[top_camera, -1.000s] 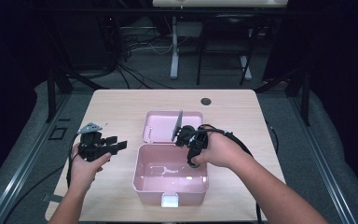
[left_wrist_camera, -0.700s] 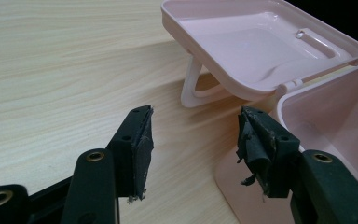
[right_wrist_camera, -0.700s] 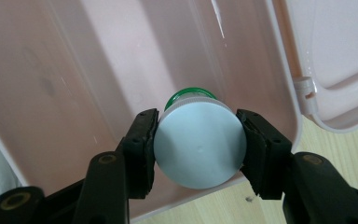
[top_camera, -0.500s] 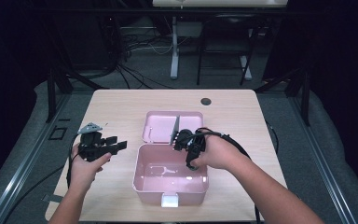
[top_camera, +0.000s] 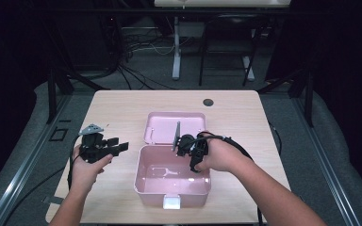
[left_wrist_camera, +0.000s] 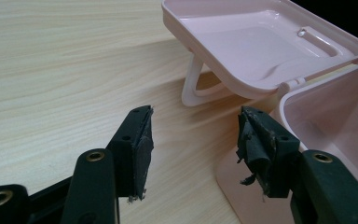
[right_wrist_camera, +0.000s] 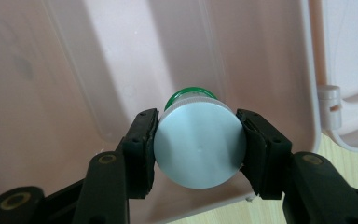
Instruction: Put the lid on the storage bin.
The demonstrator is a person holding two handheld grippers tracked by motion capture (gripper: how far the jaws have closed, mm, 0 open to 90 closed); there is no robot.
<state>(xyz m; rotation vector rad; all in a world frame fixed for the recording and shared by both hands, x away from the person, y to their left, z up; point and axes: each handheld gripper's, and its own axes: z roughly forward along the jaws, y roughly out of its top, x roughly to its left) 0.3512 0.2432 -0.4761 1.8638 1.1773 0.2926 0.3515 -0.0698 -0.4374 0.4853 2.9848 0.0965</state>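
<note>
Right claw (right_wrist_camera: 196, 142): pads clamped on silver cap of green-labelled jar (right_wrist_camera: 196, 144), held inside pink box (top_camera: 172, 176), at its right wall. Box sits near table's (top_camera: 122, 103) front edge, centre; lid (top_camera: 174, 126) hinged open behind. Left claw (left_wrist_camera: 193, 140): jaws apart, nothing between, just left of box, above table.

Open worktop left, box walls right

Bare worktop (top_camera: 122, 108) runs to the left and far edges; the pink box (top_camera: 143, 181) walls and its opened lid (top_camera: 158, 127) hem in the right gripper (top_camera: 188, 146).
</note>
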